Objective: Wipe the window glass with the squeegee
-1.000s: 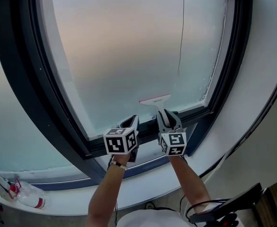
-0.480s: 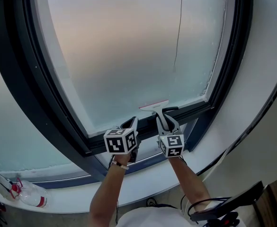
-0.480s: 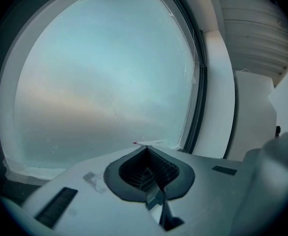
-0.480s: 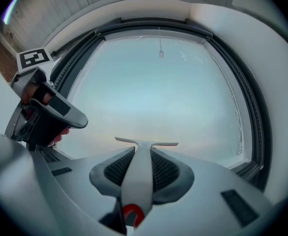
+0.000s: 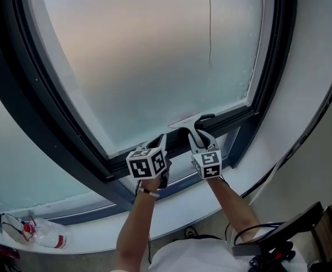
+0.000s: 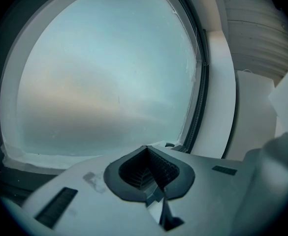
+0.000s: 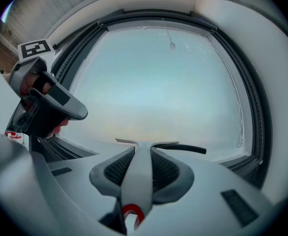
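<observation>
Squeegee point(image 5: 184, 120) handling looks simple: judge it as a light tool with a stiff, smooth plastic handle and a narrow head. The handle is probably slick enough to twist if the blade drags on the pane. The place to hold it is where you hold it now, on the flat white handle point(image 7: 138, 183) below the head, so the blade is free to lie along the glass. Your right hand-held gripper point(image 5: 197, 138) is clamped on that handle. In the right gripper view the ribbed pads point(image 7: 166, 171) press it from both sides, with the handle running straight up between them and the head spread crosswise beyond the tips. The head sits at the very bottom of the window glass point(image 5: 154, 55), right of centre. It is just above the dark lower frame point(image 5: 236, 120) and seems to lie against the pane, though actual contact cannot be confirmed from here. Press evenly rather than hard, because glass is stiff but unforgiving and too much force would likely make the head chatter. Your left hand-held gripper point(image 5: 157, 147) has its jaws together on nothing. In the left gripper view point(image 6: 146, 154) the pads meet at a point with only the frosted pane beyond them. It hangs just beside the right one, low by the frame and touching neither the squeegee nor the glass.
</observation>
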{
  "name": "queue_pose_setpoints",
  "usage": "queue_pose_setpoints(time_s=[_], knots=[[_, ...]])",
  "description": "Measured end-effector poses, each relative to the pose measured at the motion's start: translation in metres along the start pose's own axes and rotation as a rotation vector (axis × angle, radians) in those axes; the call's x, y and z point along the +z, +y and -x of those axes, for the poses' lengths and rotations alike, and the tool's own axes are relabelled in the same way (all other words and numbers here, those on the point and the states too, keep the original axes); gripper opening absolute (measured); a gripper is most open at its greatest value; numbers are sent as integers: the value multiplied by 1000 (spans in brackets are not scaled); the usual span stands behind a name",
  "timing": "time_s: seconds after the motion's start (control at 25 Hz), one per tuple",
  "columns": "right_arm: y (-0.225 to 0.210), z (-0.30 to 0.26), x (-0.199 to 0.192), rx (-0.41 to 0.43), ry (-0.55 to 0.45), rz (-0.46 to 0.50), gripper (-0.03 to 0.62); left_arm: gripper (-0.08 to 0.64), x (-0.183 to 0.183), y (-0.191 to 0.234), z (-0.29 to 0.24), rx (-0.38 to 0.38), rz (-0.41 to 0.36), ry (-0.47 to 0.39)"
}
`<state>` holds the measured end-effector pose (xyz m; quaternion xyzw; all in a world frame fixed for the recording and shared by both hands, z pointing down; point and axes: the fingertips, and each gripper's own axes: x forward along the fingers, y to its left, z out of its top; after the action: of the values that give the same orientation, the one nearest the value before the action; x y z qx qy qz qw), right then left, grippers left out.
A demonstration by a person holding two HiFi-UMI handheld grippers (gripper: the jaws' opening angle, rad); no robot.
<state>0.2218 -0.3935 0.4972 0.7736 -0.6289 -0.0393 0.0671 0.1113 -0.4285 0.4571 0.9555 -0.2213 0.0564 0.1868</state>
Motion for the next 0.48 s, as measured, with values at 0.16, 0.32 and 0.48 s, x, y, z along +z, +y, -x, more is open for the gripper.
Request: queue_pose_setpoints(time_s=[0.16, 0.32, 0.48], knots=[[1, -1, -2, -3, 8, -2, 87, 0, -2, 9, 5, 12, 10, 2], [3, -1, 14, 2, -30, 4, 87, 0, 6, 10, 11, 17, 11, -23], [9, 17, 79, -3, -181, 26, 87, 0, 17, 1, 31, 22, -39, -44]])
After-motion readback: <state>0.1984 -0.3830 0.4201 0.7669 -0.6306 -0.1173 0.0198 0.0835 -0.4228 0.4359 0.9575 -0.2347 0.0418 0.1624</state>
